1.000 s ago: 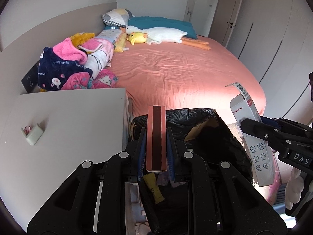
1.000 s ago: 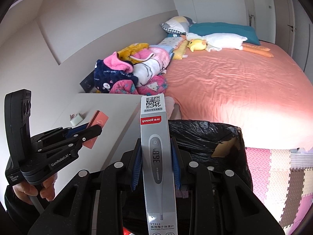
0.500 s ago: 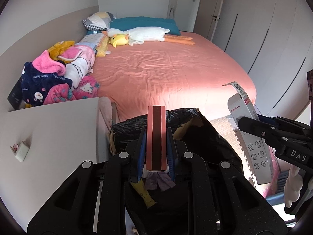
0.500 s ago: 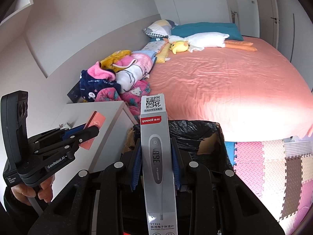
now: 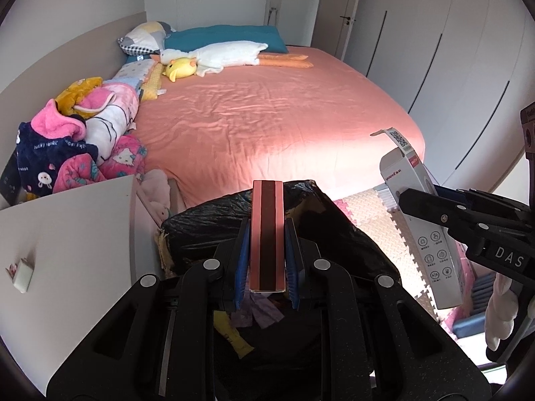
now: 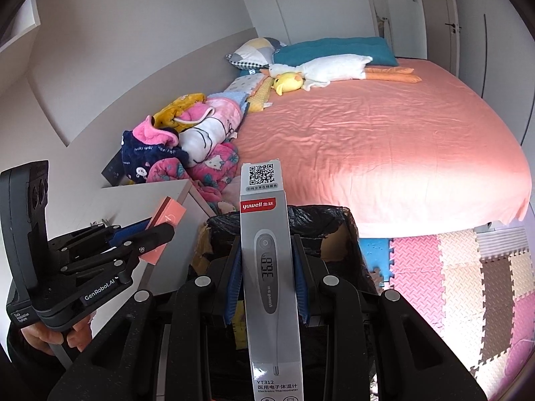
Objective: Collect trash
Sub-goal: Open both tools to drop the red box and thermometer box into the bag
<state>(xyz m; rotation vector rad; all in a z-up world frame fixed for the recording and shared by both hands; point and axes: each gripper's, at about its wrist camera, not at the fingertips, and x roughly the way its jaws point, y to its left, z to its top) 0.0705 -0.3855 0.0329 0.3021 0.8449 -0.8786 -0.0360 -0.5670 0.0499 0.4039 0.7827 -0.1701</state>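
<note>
My left gripper (image 5: 266, 230) is shut on a slim pink box with a dark stripe (image 5: 267, 234), held upright over a cardboard bin lined with a black bag (image 5: 207, 220). Several scraps lie in the bag's bottom. In the right wrist view the same pink box (image 6: 167, 225) shows in the left gripper (image 6: 160, 230) at the left. My right gripper (image 6: 265, 264) is shut on a grey thermometer box (image 6: 265, 267), which stands upright above the bin (image 6: 337, 230). From the left wrist view the thermometer box (image 5: 431, 260) and right gripper (image 5: 406, 198) appear at the right.
A white bedside table (image 5: 67, 250) with a small white item (image 5: 23, 270) stands left of the bin. Behind lies a bed with a pink sheet (image 5: 267, 127), piled clothes (image 5: 73, 140) and plush toys (image 5: 214, 56). Foam floor mats (image 6: 461, 277) lie at the right.
Both grippers have swung to the right with their boxes still held. The bedside table has slid toward the left edge, and more of the bin and floor mats shows.
</note>
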